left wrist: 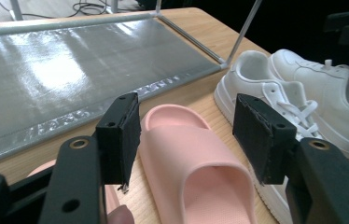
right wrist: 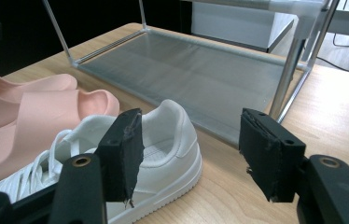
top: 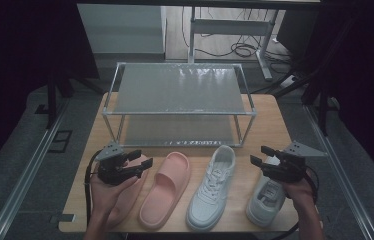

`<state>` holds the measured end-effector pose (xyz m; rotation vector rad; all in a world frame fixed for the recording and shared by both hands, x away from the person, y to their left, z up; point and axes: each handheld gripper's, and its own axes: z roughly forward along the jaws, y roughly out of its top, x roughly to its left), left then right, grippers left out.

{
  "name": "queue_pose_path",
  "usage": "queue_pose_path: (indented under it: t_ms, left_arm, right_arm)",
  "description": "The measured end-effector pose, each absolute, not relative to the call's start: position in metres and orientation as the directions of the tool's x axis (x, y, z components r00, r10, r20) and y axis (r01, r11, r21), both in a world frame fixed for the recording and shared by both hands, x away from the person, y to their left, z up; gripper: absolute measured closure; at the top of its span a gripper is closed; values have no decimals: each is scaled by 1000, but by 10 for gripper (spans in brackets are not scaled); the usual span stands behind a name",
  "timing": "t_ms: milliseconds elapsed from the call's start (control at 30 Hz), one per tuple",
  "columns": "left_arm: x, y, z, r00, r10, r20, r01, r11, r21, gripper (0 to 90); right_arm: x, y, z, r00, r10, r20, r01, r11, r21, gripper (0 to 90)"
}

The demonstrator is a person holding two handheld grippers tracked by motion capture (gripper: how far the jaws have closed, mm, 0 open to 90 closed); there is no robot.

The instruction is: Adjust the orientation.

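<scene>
Two-tier rack (top: 177,95) — metal frame, grey shelf panels, standing at the far half of the wooden table (top: 270,120). Beyond the table: grey floor, a desk frame (top: 230,27) with loose cables (top: 242,49) — dark curtains (top: 20,45) at either side

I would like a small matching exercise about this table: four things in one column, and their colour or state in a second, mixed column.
Things:
1. slide sandal
2. sneaker
3. shoe rack
4. right gripper

Descriptions:
A. white, with laces
B. jaws open, nothing between them
C. pink, no laces
D. grey shelves, both bare

Pairs: 1-C, 2-A, 3-D, 4-B
</scene>
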<state>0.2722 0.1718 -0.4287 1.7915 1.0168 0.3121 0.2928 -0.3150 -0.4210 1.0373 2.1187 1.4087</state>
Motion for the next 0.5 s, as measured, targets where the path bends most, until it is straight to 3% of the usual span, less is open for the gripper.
queue_pose_path:
  t_ms: [133,500]
  left_arm:
    - [274,166,-428,612,759,-223,488,-141,862,470]
    - [255,161,-430,634,754,-175,482,-208,851,856]
  right_arm:
    - [288,-310,-424,-665,745,57,360,253,898,398]
    - [282,-297,-411,-673,740,14,331,284,900,397]
